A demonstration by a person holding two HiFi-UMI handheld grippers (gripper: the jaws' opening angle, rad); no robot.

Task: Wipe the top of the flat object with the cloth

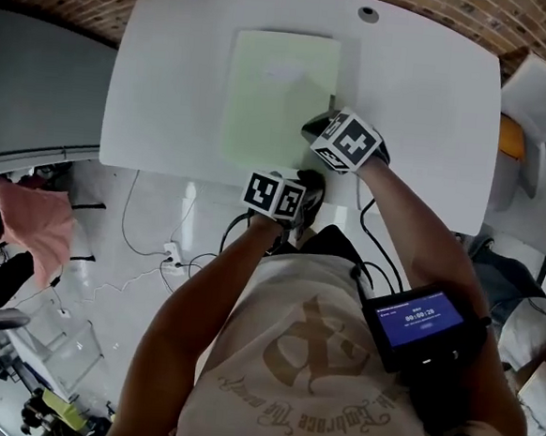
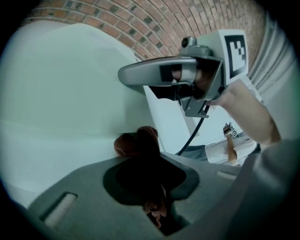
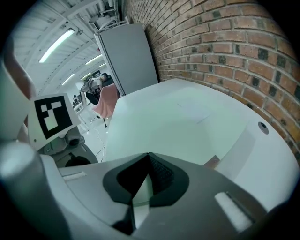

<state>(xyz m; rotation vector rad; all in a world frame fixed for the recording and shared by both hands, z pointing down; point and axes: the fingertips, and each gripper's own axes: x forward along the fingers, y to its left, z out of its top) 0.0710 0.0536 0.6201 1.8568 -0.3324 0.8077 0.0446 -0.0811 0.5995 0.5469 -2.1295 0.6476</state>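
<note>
A white table stretches ahead of both hand-held tools and is backed by a brick wall. The pale green flat object lies flat on the table, straight beyond the right gripper's jaws and ahead and to the left of the left gripper's. The right gripper sits at the flat object's near right corner, its jaws drawn together on the near edge, apparently to pin it so it does not slide under a wipe. The left gripper, just behind and beside the right one at the table's near edge, is clenched on a bunched reddish-brown cloth. A wad of the cloth sticks out past the jaw tips, ready to be pressed down. The cloth looks short of the green surface, so wiping appears not yet begun. No container shows in any view.
</note>
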